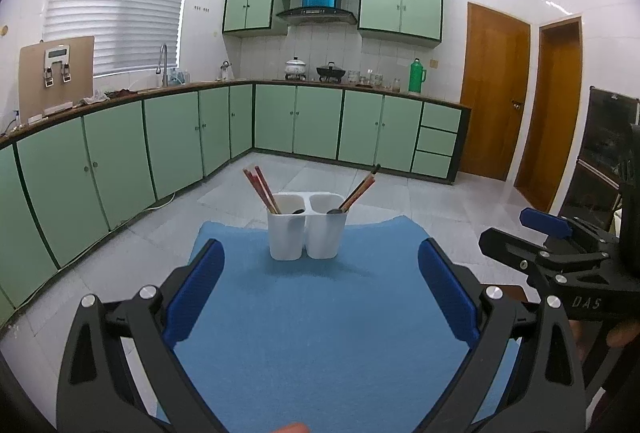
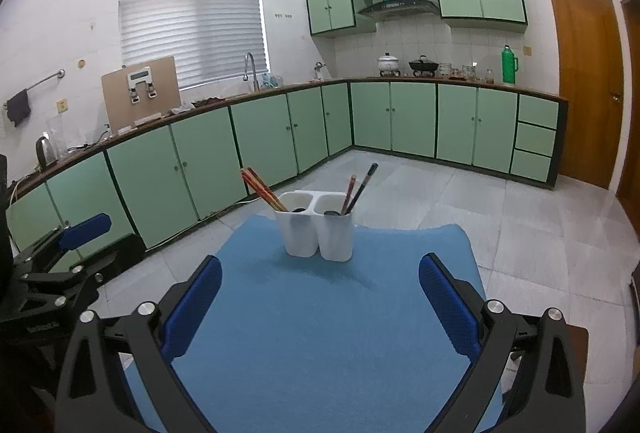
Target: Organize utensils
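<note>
Inside holder point(image 1: 306, 229), spoon bowls hidden

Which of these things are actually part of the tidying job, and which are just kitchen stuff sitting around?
Job: white holder, red chopsticks, dark chopsticks, blue mat, both grippers, open and empty.

Lying about: green flask, pots, faucet, board, kettle.

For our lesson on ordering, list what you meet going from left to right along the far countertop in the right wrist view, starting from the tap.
Tap → kettle → white pot → black wok → cluster of jars → green thermos.
</note>
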Tool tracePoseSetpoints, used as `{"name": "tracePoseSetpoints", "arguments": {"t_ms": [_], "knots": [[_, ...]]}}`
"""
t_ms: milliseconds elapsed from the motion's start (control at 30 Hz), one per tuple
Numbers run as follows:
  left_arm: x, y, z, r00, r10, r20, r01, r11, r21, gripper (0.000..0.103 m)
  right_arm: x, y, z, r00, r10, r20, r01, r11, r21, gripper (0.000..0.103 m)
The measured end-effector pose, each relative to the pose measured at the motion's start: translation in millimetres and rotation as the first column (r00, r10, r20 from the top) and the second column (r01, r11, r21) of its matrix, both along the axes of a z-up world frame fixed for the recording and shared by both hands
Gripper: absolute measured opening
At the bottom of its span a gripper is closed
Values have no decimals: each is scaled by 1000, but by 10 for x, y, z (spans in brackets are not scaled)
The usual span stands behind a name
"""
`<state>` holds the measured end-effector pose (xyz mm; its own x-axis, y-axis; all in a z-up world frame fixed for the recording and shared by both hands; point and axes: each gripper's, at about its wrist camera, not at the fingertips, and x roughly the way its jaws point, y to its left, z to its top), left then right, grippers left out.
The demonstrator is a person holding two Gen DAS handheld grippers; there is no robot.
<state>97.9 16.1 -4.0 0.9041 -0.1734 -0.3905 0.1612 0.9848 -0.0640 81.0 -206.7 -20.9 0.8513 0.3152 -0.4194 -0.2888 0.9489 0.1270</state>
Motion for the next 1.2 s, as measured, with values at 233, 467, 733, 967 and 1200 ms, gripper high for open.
{"name": "tracePoseSetpoints", "arguments": {"t_ms": [233, 467, 733, 967, 1200], "knots": [[-55, 1, 59, 1000, 11, 23, -11, 1000, 8, 95, -74, 16, 94, 1000, 15, 23, -15, 1000, 3, 97], [-89, -12, 79, 999, 14, 31, -15, 1000, 15, 95, -77, 42, 103, 999, 21, 28, -21, 1000, -9, 97], [-95, -25, 75, 999, 14, 31, -15, 1000, 18, 95, -77, 49, 97, 999, 22, 26, -21, 1000, -11, 97], [-109, -10, 70, 999, 17, 28, -18, 1000, 15, 95, -69, 52, 73, 999, 24, 21, -24, 1000, -13, 97], [-107, -4, 71, 999, 15, 28, -16, 1000, 14, 95, -56, 62, 66, 1000, 26, 17, -25, 1000, -17, 97]]}}
